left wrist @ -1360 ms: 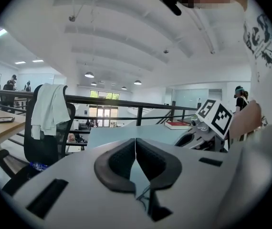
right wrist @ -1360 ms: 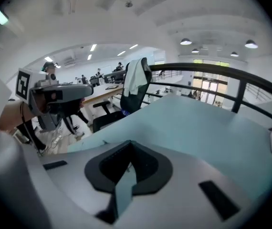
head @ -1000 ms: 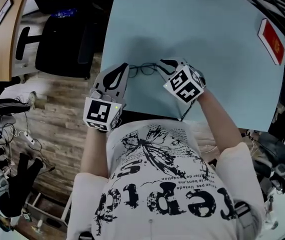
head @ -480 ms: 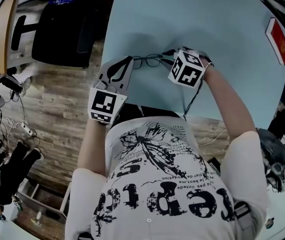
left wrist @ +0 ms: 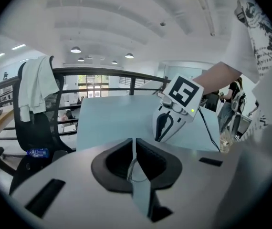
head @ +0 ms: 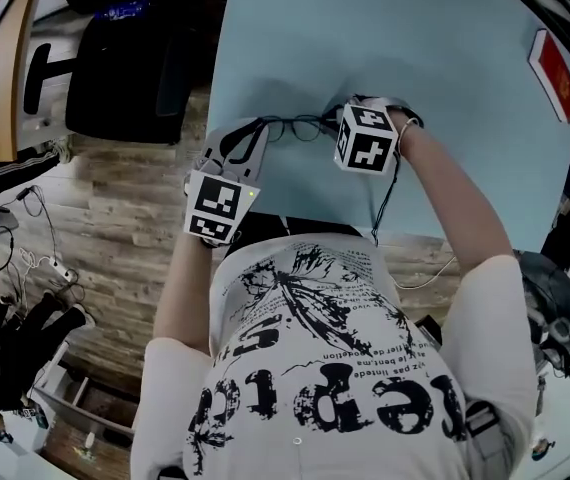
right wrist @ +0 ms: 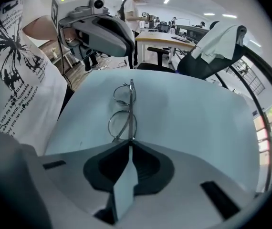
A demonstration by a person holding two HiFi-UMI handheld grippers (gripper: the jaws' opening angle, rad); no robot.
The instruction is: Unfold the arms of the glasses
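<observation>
Glasses span the table's near edge; left tool clamps one end, right tool, jaws just closing, grips the other.

Pale blue table, black chair, red box, wooden floor

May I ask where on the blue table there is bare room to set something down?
Bare: the wide stretch of table between the glasses and the red box at the right edge. Crowded: the near left edge, where the left gripper holds the glasses and the right gripper jaws have just been closing on them.
</observation>
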